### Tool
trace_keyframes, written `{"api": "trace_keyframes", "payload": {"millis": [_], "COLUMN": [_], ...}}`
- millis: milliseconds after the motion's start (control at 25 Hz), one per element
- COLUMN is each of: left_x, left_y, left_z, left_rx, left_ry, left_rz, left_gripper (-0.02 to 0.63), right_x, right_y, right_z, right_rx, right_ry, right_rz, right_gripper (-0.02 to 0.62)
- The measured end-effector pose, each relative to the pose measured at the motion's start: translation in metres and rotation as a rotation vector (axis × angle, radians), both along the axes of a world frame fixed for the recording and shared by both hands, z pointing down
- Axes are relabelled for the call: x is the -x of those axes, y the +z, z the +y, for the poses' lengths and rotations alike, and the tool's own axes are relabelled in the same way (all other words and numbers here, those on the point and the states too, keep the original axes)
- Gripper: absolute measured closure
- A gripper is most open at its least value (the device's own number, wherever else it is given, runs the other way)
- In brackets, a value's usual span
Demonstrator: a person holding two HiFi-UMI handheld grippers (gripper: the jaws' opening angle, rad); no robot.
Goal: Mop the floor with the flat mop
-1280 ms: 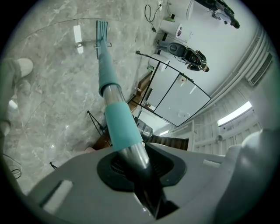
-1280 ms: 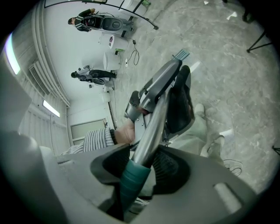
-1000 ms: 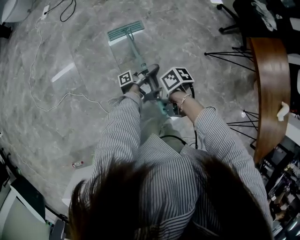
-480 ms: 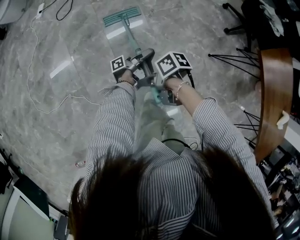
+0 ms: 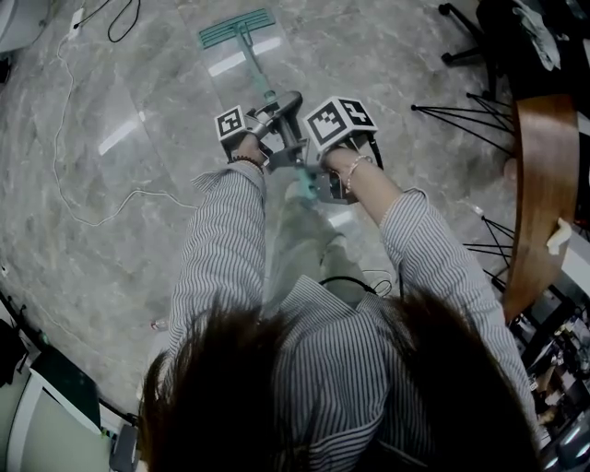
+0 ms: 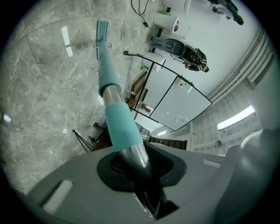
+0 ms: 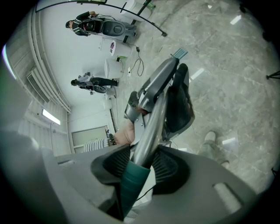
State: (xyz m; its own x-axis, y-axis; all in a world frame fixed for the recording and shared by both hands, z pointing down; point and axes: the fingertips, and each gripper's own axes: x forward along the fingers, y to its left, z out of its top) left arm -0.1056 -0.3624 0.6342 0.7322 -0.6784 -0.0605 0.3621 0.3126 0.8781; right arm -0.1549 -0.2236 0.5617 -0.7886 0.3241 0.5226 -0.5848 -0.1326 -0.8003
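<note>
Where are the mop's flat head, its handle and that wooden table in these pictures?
mop head (image 5: 238, 29), head view, middle of the teal pad.
mop handle (image 6: 120, 124), left gripper view, teal sleeve just above the jaws.
wooden table (image 5: 539, 184), head view, bare curved top.

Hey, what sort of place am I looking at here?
Probably an office or showroom-type interior: a polished marble floor, a curved wooden table, and black-framed partition panels.
</note>
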Motion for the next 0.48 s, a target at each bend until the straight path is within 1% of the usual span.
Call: {"api": "trace_keyframes", "payload": {"millis": [200,480], "left_x": [0.0003,0.0016], "left_y": [0.0020,0.0067], "left_z": [0.0001,0.0029], "left_rx": [0.006,0.012], "left_ry": [0.000,-0.023], "left_rz": [-0.004,0.005], "left_gripper": [0.537,0.538], "right_x": [-0.0006,-0.0015], "right_y": [0.0018,0.0045], "right_z": [-0.0006,0.0027], "right_rx": [0.000,0.005], "right_ry": [0.016,-0.002], "right_rz": [-0.002,0.000], "right_gripper": [0.446,0.446]}}
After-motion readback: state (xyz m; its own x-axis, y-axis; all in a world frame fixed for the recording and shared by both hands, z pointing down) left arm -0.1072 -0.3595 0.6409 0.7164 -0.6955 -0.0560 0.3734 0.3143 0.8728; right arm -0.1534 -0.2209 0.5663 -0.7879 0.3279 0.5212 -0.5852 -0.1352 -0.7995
